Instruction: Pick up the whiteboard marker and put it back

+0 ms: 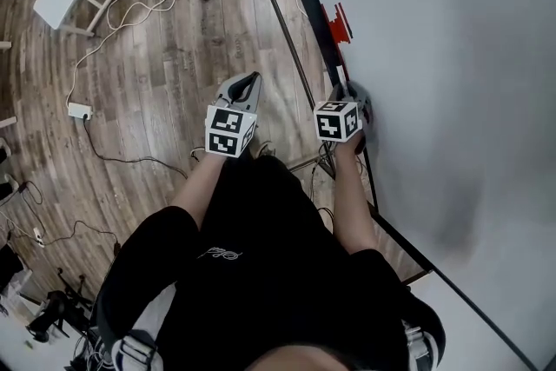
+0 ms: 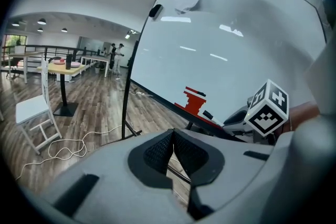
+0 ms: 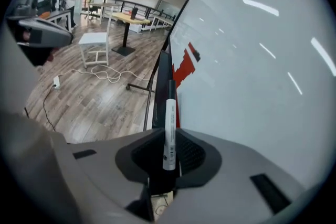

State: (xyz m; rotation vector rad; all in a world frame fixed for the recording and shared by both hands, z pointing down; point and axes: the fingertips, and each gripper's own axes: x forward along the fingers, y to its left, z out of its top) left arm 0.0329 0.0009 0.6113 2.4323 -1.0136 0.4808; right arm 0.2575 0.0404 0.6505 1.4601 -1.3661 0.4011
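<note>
Whiteboard (image 1: 452, 56) beside a wood floor (image 1: 174, 39). The right claw (image 3: 168, 135) clamps the marker (image 3: 170, 113) along the tray (image 3: 160, 89), aligned for replacing; left claw (image 2: 172, 136) closed, empty.

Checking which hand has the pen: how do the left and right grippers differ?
The grey right gripper is shut on a white whiteboard marker with black cap; the grey left gripper is shut, empty. The right gripper sits by the white whiteboard's lower edge; the left gripper hangs over the wooden floor. Both carry marker cubes.
</note>
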